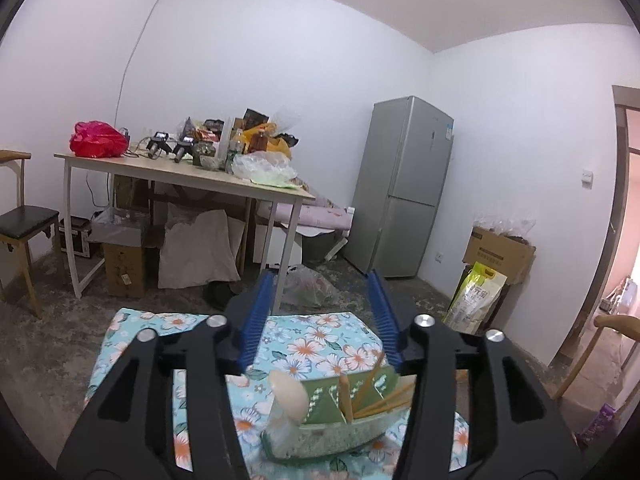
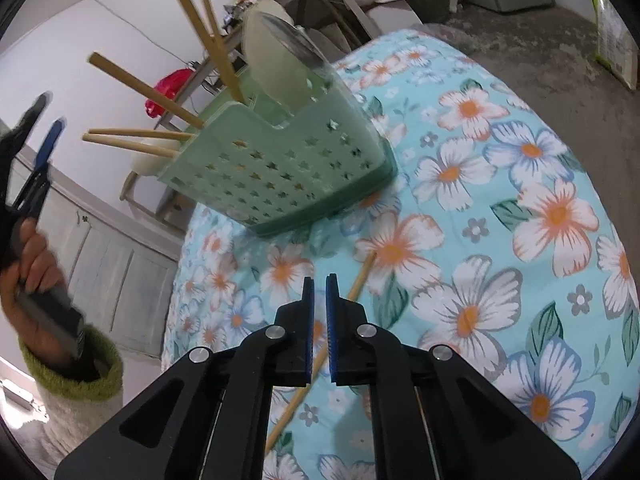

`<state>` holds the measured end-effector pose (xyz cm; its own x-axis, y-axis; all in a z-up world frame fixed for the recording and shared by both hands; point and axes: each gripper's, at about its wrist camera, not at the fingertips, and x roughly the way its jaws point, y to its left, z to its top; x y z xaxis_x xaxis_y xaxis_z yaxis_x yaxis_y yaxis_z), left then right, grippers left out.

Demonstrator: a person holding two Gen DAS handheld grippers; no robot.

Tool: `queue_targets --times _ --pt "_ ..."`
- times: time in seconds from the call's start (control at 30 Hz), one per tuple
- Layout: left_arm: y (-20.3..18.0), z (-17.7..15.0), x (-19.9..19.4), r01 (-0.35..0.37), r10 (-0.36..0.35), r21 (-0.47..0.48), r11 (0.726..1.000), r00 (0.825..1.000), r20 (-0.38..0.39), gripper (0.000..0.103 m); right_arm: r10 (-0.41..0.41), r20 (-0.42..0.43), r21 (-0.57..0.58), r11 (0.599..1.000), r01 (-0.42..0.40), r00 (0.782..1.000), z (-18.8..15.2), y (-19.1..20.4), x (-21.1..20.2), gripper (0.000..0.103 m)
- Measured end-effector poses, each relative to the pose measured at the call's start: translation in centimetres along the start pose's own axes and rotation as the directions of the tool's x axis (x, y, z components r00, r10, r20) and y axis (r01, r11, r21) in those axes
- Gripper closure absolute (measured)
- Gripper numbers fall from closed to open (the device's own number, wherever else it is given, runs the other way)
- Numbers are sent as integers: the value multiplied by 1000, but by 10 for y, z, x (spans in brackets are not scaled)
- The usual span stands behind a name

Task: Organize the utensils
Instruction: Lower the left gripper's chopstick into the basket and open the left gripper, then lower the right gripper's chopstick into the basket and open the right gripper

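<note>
A pale green utensil holder (image 2: 280, 160) with star-shaped holes stands on the floral tablecloth (image 2: 520, 200). Several wooden chopsticks (image 2: 216, 40) and a white spoon (image 2: 272, 56) stick out of it. One loose chopstick (image 2: 362, 276) lies on the cloth and runs under my right gripper (image 2: 320, 280), whose blue pads are almost together with nothing seen between the tips. In the left wrist view my left gripper (image 1: 321, 278) hangs open and empty above the holder (image 1: 332, 428) and its spoon (image 1: 288, 392). From the right wrist view it appears blurred at the far left (image 2: 46, 116), in a hand with a green cuff.
Beyond the cloth is bare floor, then a cluttered wooden table (image 1: 180, 172) with boxes and bags beneath. A grey fridge (image 1: 404, 188) stands at the back right, a chair (image 1: 24, 220) at the left, cardboard boxes (image 1: 500, 248) by the doorway. White cabinets (image 2: 100, 248) line the wall.
</note>
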<state>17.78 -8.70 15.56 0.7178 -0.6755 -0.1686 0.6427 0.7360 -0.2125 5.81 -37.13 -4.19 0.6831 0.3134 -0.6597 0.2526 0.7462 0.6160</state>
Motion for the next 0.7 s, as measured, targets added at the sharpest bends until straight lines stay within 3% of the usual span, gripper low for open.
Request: queue_targets --times 0.13,0.27,0.37,0.5,0.7 --pt "4 -12 -31 -2 3 11 1000 1000 -25 36 -34 -73 36 999 37 997 -3 -10 16 77" --pt "15 -46 -44 -10 9 -5 1000 988 -155 30 -53 -108 28 998 57 993 -4 -11 37 77" --pt "23 -82 -46 -37 33 -10 999 959 -281 28 -66 -104 16 998 68 992 0 -10 53 77" --pt "32 -129 -48 -88 69 -28 996 908 -412 27 -88 -96 -14 996 87 991 7 -4 60 90" --pt "47 -177 -55 -204 185 20 979 837 -515 27 -52 -27 -117 992 49 998 13 31 24 92"
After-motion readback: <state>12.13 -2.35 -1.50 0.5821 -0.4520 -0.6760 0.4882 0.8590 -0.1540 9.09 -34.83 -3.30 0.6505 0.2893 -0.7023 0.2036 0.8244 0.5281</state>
